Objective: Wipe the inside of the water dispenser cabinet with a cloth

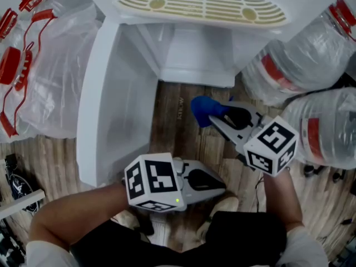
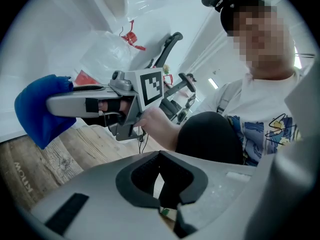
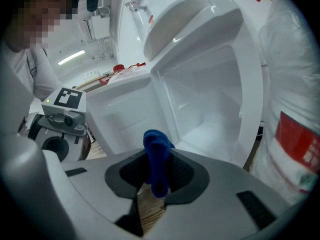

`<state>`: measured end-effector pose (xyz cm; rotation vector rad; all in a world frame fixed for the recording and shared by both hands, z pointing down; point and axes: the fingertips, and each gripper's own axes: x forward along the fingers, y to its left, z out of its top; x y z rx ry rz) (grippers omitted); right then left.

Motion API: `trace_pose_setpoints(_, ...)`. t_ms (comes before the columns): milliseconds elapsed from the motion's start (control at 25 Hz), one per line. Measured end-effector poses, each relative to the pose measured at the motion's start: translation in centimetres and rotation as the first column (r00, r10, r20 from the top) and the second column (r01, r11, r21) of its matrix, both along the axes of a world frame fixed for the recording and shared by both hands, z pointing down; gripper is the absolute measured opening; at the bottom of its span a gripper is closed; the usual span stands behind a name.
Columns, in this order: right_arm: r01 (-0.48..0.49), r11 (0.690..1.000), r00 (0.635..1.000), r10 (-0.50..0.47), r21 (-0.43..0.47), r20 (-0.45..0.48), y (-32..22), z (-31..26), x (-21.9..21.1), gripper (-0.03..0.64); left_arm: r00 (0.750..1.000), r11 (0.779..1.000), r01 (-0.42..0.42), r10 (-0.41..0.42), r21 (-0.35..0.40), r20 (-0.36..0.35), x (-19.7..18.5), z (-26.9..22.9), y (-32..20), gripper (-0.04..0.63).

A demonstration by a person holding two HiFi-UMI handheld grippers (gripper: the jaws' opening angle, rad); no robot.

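Observation:
The white water dispenser cabinet (image 1: 192, 57) stands open on the wooden floor, its door (image 1: 114, 110) swung out to the left. My right gripper (image 1: 216, 115) is shut on a blue cloth (image 1: 201, 109) and hovers over the floor just in front of the cabinet's opening. In the right gripper view the cloth (image 3: 157, 166) hangs bunched between the jaws, with the bare cabinet interior (image 3: 210, 114) ahead. My left gripper (image 1: 221, 186) sits lower, near my knees, shut and holding nothing. In the left gripper view its jaws (image 2: 159, 156) meet at the tips, facing the right gripper (image 2: 60, 104) and the cloth (image 2: 37, 111).
Two large water jugs (image 1: 303, 63) (image 1: 328, 129) lie close on the right of the cabinet. Clear plastic bags with red handles (image 1: 44, 65) pile up at the left. A cream drip grille (image 1: 203, 4) tops the dispenser. Cables (image 1: 16, 182) lie at lower left.

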<state>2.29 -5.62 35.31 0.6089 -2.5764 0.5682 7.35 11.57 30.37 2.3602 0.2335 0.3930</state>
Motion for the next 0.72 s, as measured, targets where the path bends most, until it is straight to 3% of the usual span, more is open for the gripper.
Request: trace_pose_setpoints(720,0.005,0.999,1.000,-0.005,0.032,0.012,0.27,-0.53,0.02,0.084,0.999,1.000,-0.018,0.019,-0.015,0.032,-0.22,0.79,0.86,0.000)
